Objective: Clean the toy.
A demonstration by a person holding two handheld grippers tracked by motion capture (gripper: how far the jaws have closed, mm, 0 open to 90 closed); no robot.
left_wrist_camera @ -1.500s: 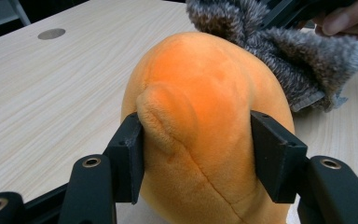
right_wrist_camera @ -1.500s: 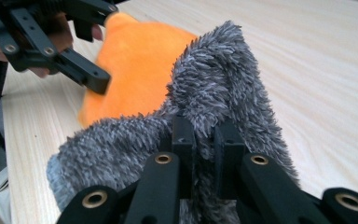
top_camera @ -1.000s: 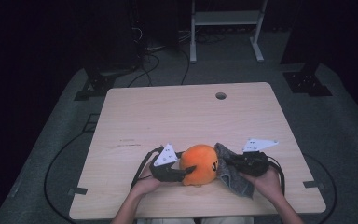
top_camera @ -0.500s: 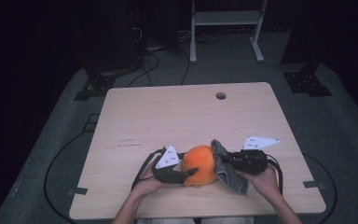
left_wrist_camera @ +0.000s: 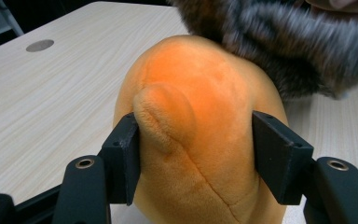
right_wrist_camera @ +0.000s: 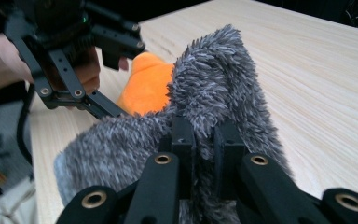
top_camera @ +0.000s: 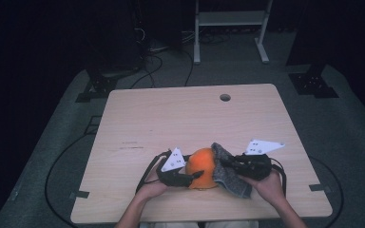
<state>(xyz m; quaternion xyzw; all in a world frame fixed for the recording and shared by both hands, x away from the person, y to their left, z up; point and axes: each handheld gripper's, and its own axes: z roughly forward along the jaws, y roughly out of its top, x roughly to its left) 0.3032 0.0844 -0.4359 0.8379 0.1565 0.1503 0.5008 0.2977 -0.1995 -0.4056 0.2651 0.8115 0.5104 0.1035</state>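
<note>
- High view: near the front edge of the table (top_camera: pixel 138 123), an orange plush toy (top_camera: pixel 203 167) sits between the left gripper (top_camera: pixel 186 176) and the right gripper (top_camera: pixel 229 167).
- Change since a second ago: the grey fuzzy cloth (top_camera: pixel 233 176) has lifted slightly against the toy's right side. This suggests wiping or wrapping is under way.
- Left gripper view: jaws flank the plush toy (left_wrist_camera: pixel 200 126), pressed into its sides and holding it steady. They have just been easing slightly wider, with the toy between them.
- Right gripper view: jaws pinched shut on a fold of the fuzzy cloth (right_wrist_camera: pixel 214 88), a grip detail the high view leaves unclear; the left gripper (right_wrist_camera: pixel 114 51) appears beyond.
</note>
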